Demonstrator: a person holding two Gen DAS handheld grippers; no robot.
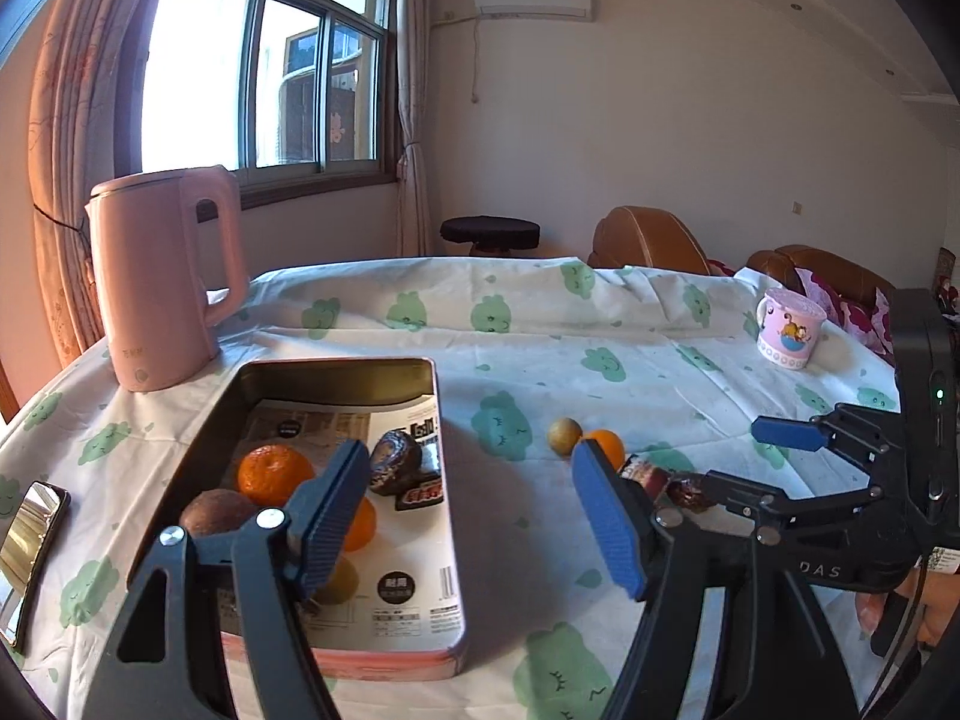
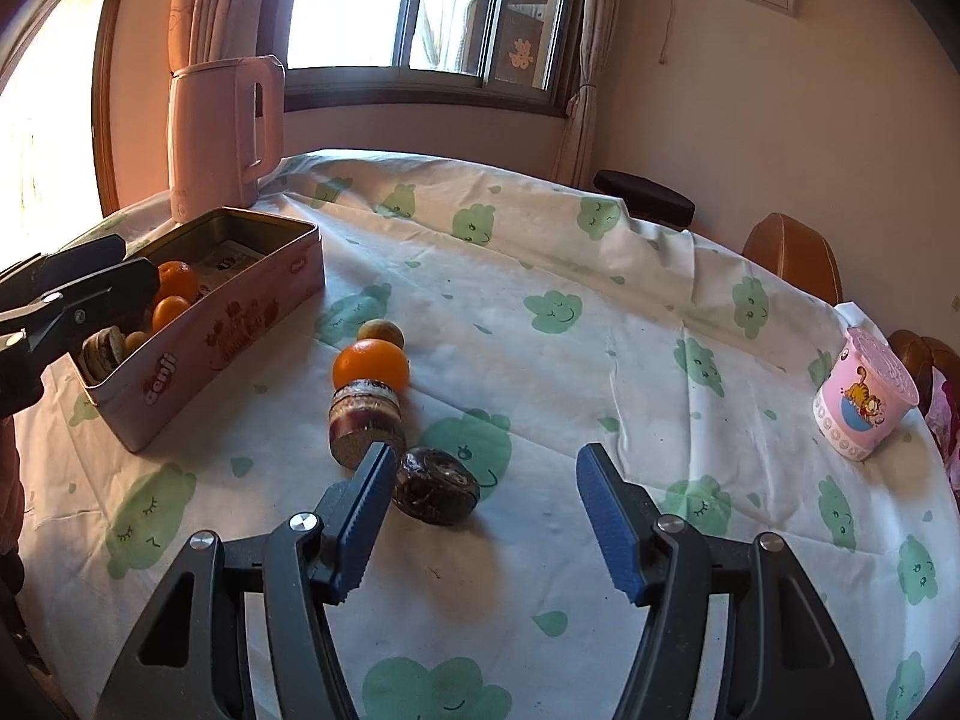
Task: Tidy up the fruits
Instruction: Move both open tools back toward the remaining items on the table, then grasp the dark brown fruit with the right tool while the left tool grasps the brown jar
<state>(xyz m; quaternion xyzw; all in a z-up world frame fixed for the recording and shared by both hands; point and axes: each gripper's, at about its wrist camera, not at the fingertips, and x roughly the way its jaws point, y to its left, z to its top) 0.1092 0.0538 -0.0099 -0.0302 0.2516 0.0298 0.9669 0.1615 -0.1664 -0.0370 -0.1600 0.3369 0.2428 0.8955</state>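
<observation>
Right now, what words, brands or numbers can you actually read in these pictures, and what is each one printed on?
"denji" – pink side of the tin box.
"DAS" – black body of the right tongs.
Small mark low on the pink kettle: too blurred to read.
Printed sheet lining the tin, and the snack wrapper on it: too small to read.

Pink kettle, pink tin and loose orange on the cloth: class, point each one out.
Pink kettle [image 1: 159, 282]: left wrist view, body.
Pink tin [image 2: 240, 324]: right wrist view, side wall.
Loose orange [image 2: 369, 366]: right wrist view, peel.
</observation>
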